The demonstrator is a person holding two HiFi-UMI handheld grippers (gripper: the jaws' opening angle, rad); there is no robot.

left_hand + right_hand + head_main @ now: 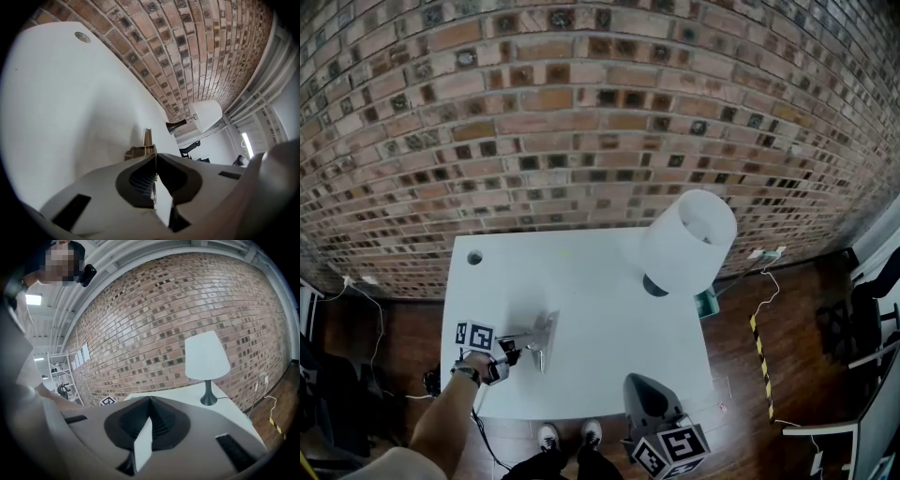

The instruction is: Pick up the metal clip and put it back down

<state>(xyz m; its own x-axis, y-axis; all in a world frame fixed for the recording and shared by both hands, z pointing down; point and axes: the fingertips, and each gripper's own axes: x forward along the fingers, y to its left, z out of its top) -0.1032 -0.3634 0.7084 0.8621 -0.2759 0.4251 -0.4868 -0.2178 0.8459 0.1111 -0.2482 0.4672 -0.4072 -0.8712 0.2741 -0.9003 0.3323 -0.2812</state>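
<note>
Left claw (154, 161): clenched, tips together on the near end of the clip (141, 149). A thin metal edge shows in the seam between the ribbed dark pads (139, 180). Grasp looks made.

Clip: lying on the counter (581, 281), left of centre and toward the near edge, with its shadow close under it. I judge it not yet lifted. Still to do: raise it, set it back down, let go.

Right claw (150, 400): clenched on nothing, held off the counter's near edge, well apart from the clip. Seems idle.

Materials:
- Clip: folded sheet metal, thin and hard-edged. Grey in the head view, brassy in the left gripper view. One flat leg stands up beyond the claw tips.
- Claw shells: smooth matt grey plastic.
- Counter: plain white, smooth, slightly glossy, with a round grommet hole in the far left corner.
- Lamp (687, 242): white tapered shade on a dark flared foot, at the far right of the counter.
- Wall (581, 94) behind: rough mottled brick.
</note>
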